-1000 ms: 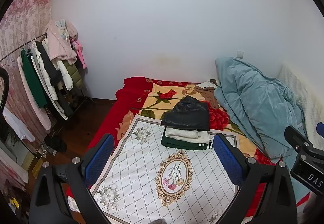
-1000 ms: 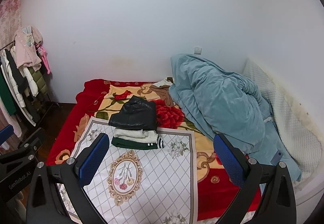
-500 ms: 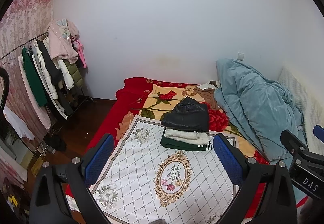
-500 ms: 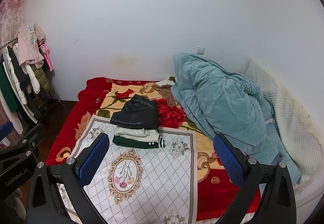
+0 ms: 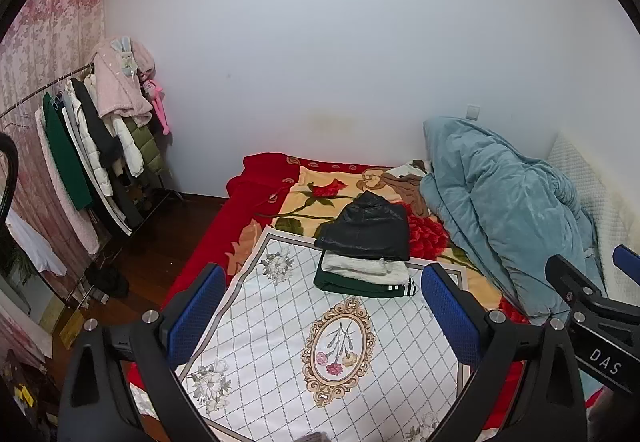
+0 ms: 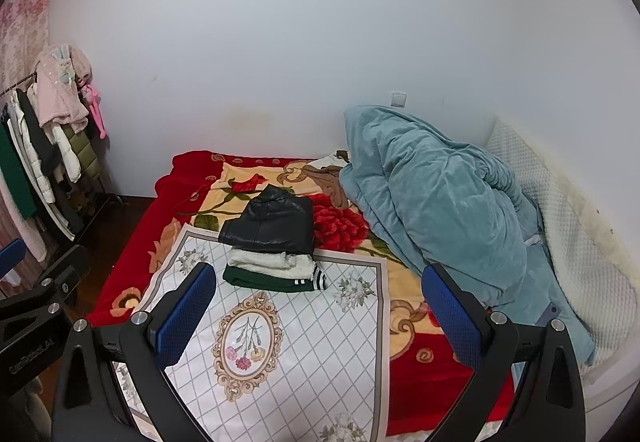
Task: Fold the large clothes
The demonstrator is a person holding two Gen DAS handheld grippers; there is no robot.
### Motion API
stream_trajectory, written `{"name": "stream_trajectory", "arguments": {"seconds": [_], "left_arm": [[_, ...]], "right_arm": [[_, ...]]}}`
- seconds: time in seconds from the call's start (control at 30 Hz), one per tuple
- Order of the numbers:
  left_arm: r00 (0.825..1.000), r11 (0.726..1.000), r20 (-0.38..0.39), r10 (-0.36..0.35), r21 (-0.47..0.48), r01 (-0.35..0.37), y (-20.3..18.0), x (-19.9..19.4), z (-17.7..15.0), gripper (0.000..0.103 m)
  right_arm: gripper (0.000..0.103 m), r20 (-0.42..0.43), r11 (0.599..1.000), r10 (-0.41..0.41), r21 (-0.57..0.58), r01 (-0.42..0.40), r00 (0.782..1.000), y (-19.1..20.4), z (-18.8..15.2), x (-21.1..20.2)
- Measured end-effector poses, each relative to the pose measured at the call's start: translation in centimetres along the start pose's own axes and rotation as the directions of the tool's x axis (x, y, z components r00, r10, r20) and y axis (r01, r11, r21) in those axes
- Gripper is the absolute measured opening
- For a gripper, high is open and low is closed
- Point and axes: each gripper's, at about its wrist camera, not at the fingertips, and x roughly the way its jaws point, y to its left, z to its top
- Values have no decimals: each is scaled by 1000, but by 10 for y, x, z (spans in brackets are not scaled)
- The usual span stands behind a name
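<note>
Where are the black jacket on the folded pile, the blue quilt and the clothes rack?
black jacket point(image 5: 366, 232), left wrist view, middle of its top face.
blue quilt point(image 6: 436, 198), right wrist view, its bulging middle.
clothes rack point(image 5: 32, 98), left wrist view, the slanted rail.

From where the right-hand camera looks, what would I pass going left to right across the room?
Clothes rack → red floral blanket → stack of folded clothes → rumpled teal duvet → white quilted padding by the wall.
</note>
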Motion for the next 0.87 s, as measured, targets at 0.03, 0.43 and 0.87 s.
{"name": "stream_trajectory", "arguments": {"seconds": [0.03,0.43,0.87], "left_arm": [[1000,1000,1,0,1,0,1,0,-1,100],[1000,1000,4,-2,2,2,1,-3,0,100],[1000,1000,6,1,3,-1,-1,-6,1,100]], "right_arm": [[103,0,1000,-1,0,1,1000,-1,0,0],[103,-1,1000,7,-7,-7,1000,-1,1,4],[103,-5,1000,10,-6,-10,1000,-2,-1,5]]}}
